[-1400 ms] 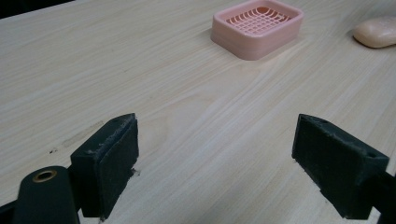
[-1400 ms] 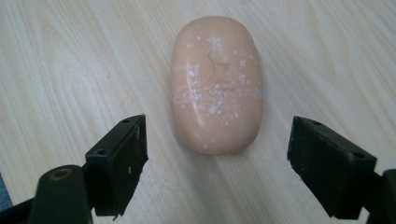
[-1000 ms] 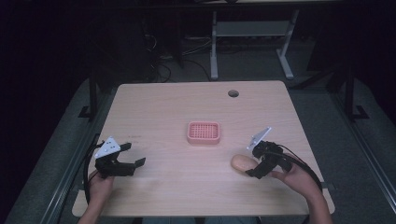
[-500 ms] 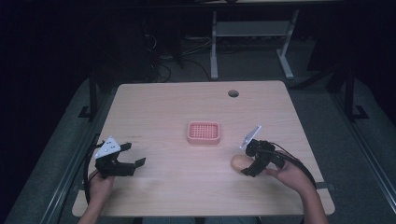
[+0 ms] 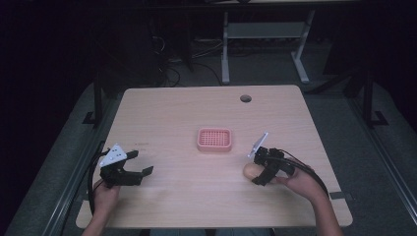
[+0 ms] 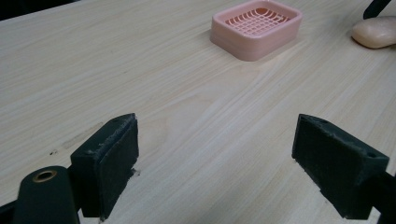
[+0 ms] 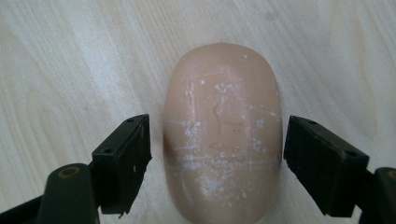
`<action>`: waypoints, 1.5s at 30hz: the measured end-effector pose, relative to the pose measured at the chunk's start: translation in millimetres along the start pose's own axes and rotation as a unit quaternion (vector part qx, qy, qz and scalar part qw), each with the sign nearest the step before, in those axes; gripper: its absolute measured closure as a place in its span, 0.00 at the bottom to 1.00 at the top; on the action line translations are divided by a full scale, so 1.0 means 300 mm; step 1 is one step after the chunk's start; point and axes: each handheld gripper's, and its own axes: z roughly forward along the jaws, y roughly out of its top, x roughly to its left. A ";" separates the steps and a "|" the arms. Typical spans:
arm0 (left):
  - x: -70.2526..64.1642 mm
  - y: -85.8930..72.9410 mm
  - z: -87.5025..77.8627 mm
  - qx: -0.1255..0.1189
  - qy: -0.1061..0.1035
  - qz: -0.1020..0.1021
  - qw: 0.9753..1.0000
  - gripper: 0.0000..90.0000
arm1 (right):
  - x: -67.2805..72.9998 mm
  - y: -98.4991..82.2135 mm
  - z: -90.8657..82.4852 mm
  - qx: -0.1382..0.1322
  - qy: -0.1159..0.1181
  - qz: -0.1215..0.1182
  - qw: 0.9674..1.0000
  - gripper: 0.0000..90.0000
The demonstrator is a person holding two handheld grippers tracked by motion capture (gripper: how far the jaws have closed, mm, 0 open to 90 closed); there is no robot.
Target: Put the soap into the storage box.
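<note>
- The soap bar (image 7: pixel 223 135) is a rounded, peach-coloured oval with white scuffs and specks across its top; it lies flat on the pale wood counter (image 5: pixel 196 113), near the right edge and closer to the near edge than to the far one.
- The right gripper (image 5: pixel 261 169) stands over the bar, its fingers (image 7: pixel 122 163) spread wide, one on each side; a thin gap shows between each pad and the soap, so they are just beside it and not pressing.
- In the right gripper view the near end of the bar runs off the bottom of the picture, and whether the pads brush its lower flanks cannot be told.
- The high view shows only the bar's left end (image 5: pixel 250 170) poking out from under the gripper; the rest is hidden by the gripper and the right hand (image 5: pixel 300 183).
- A pink soap dish (image 5: pixel 214 139) with a grid floor sits near the middle of the counter, apart from the bar, on its far-left side.
- The left gripper (image 5: pixel 129 169) rests near the near-left corner, held by the left hand (image 5: pixel 104 194); its fingers (image 6: pixel 108 161) are wide apart with bare wood between them.
- The left gripper view gives the dish (image 6: pixel 257 27) from low down, showing its thick rim and grid, and the soap (image 6: pixel 377 31) at the right edge, partly cut off.
- A round grommet hole (image 5: pixel 245 98) sits near the far edge, to the right of centre, seen from the high view.
</note>
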 end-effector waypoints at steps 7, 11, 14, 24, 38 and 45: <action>0.001 0.000 0.000 0.001 0.000 0.000 1.000 0.16 | -0.005 0.005 0.010 0.006 -0.004 -0.006 1.000 0.30; -0.001 0.000 -0.001 0.000 0.000 -0.003 1.000 0.16 | -0.002 0.010 0.018 0.013 -0.002 -0.008 1.000 0.32; -0.001 0.000 -0.002 0.000 0.000 -0.005 1.000 0.16 | -0.003 0.012 0.024 0.017 -0.004 -0.011 1.000 0.34; 0.000 0.000 -0.003 0.000 0.001 -0.004 1.000 0.16 | -0.005 0.013 0.030 0.023 -0.001 -0.014 1.000 0.35; 0.000 -0.001 -0.002 -0.003 0.000 -0.005 1.000 0.16 | 0.004 0.018 0.025 0.022 -0.004 -0.029 0.999 0.36; 0.001 -0.001 -0.003 -0.001 0.000 -0.005 1.000 0.16 | 0.001 0.029 0.001 0.013 -0.006 -0.032 0.999 0.36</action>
